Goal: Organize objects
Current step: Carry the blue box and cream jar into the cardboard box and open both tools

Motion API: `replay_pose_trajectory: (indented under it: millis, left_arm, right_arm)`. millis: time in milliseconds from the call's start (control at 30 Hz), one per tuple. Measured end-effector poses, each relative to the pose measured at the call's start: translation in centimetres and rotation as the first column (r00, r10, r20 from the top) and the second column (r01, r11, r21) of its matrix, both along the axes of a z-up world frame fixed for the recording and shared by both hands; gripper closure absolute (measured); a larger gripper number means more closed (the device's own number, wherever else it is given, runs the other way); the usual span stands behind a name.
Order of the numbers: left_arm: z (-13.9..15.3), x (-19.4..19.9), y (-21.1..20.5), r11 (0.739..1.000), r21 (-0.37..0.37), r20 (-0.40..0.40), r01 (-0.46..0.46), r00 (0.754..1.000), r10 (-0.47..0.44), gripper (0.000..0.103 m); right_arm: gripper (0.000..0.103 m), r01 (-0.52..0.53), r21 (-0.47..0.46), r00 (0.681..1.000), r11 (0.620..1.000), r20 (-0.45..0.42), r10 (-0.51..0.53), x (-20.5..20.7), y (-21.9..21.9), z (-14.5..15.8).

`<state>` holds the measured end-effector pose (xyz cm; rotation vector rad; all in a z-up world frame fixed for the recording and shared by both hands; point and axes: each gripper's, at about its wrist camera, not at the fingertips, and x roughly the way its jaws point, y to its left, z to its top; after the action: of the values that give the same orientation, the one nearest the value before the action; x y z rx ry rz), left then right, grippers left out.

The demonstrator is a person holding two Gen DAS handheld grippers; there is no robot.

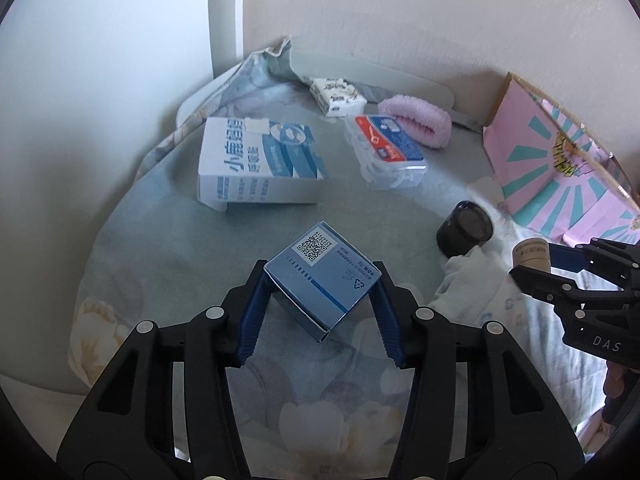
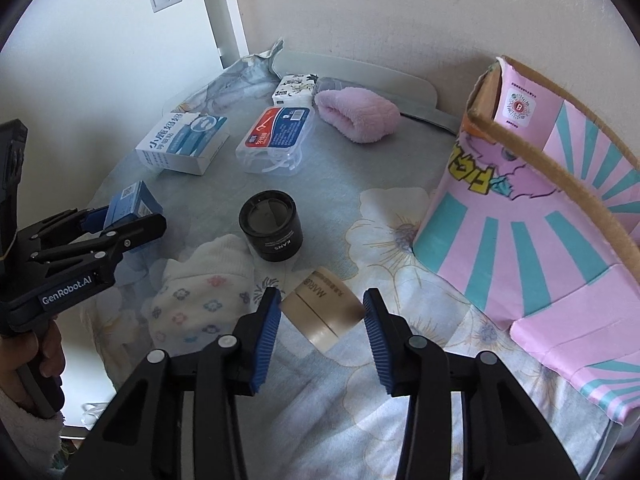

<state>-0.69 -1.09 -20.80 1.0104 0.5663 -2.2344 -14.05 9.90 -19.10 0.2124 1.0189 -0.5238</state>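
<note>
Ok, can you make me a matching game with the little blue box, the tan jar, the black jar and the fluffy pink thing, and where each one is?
Things:
1. small blue box
2. tan jar
3. black jar
4. fluffy pink cloth

Places:
A. standing by the white baby hat
B. clamped in the left gripper
C. at the back, near the wall
D. clamped in the right gripper

Pairs: 1-B, 2-D, 3-A, 4-C

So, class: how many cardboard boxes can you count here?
3: a small blue box in the left gripper, a white-and-blue box behind it, a big pink box right. None seem hidden.
</note>
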Motion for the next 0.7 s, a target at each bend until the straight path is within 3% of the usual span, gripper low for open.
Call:
replay_pose_trajectory:
  millis: [200,233,433,700]
  left_arm:
    - [2.6,0.2,0.1,1.0,0.014,-0.022,0.002,1.0,-0.001,0.057]
    - [3.2,0.2,0.1,0.998,0.016,-0.025,-0.056,0.998,0.057,0.057]
    - [6.5,0.0,0.6,0.999,0.005,-0.028,-0.047,0.999,0.047,0.057]
    - [10.2,-1.4,1.8,0.999,0.002,-0.036,0.035,0.999,-0.035,0.057]
  right_arm:
    - [0.064,-0.001,-0.02,1.0,1.0,0.01,0.001,-0.2,0.8,2.2]
    - [0.064,0.002,-0.021,1.0,1.0,0.013,-0.002,-0.2,0.9,2.7]
    - [0.064,0.021,-0.019,0.999,1.0,0.031,-0.02,-0.7,1.6,5.4]
    - [0.064,0.068,-0.022,0.996,0.997,0.055,-0.067,-2.3,1.8,9.0]
